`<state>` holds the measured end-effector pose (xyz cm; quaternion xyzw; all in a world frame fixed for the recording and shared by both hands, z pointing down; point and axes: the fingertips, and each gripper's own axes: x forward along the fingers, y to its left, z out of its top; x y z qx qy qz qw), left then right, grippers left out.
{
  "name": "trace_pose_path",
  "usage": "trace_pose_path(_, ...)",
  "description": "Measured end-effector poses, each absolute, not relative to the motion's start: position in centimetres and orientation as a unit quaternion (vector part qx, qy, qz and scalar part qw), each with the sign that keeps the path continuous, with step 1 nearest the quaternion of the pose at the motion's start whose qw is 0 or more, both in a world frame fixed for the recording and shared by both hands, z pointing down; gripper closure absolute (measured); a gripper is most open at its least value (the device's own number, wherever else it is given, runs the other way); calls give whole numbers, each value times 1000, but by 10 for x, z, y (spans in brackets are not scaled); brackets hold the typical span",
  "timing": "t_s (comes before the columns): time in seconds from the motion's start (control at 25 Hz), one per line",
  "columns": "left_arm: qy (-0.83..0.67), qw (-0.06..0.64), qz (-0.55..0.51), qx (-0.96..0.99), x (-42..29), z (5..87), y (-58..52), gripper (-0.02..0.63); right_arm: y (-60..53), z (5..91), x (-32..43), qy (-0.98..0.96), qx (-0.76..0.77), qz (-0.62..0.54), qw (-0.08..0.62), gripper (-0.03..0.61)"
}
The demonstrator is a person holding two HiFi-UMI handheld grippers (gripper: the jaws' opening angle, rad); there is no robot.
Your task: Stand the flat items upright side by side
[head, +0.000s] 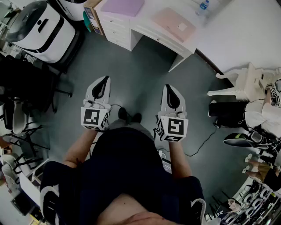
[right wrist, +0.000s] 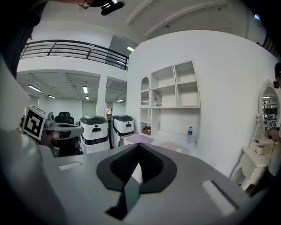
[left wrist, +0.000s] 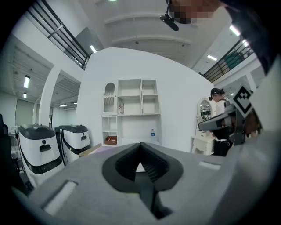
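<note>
Left tool: left gripper (head: 104, 81) held out at centre left of the head view, dark jaws pressed together, nothing pinched
Right tool: right gripper (head: 169, 87) at centre right, level with its partner, jaws also pressed together on nothing
Task items: lilac flat rectangular item (head: 123, 6) and pink flat rectangular item with a small white label (head: 174, 23), both lying flat near each other on the white desk with drawers (head: 147, 19) along the top of the frame
Distance: both grippers hang over bare grey floor, well apart from that desk, so I'd say the job hasn't started
Risk, grip: the items lie flush on the top, so a pinch that misses an edge would likely just push one along the desk
Risk, jaws: they need to spread before the reach, or the tips will only nudge the items
Risk, standing: thin pieces with nothing to lean on could tip over once let go
Risk, clutter: clear water bottle with a blue cap (head: 203, 5) at top right, near the pink item, and a wide swing could topple it
Risk, footing: black cable (head: 197, 147) trails on the floor at lower right, beside the person's feet
</note>
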<state>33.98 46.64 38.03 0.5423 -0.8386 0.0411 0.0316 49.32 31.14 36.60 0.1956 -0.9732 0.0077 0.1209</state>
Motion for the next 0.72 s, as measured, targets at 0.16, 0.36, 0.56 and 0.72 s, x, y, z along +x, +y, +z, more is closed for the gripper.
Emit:
trace_pose_path(0.16,-838,32,41,543,338,381,465,614,311,367,492,-973,195,5,122,583)
trace_pose_path(0.36,-837,29,44,545,339,380,462,614,309,367,492,-973,194,1,123,583)
trace_pose_path(0.56,-838,29,41,543,335,380,463,614,310,367,491,-973,195,-5,125,583)
trace_pose_path(0.72,-838,31,42,544,333,380,463,612,309,365,490,-973,197,-4,122,583)
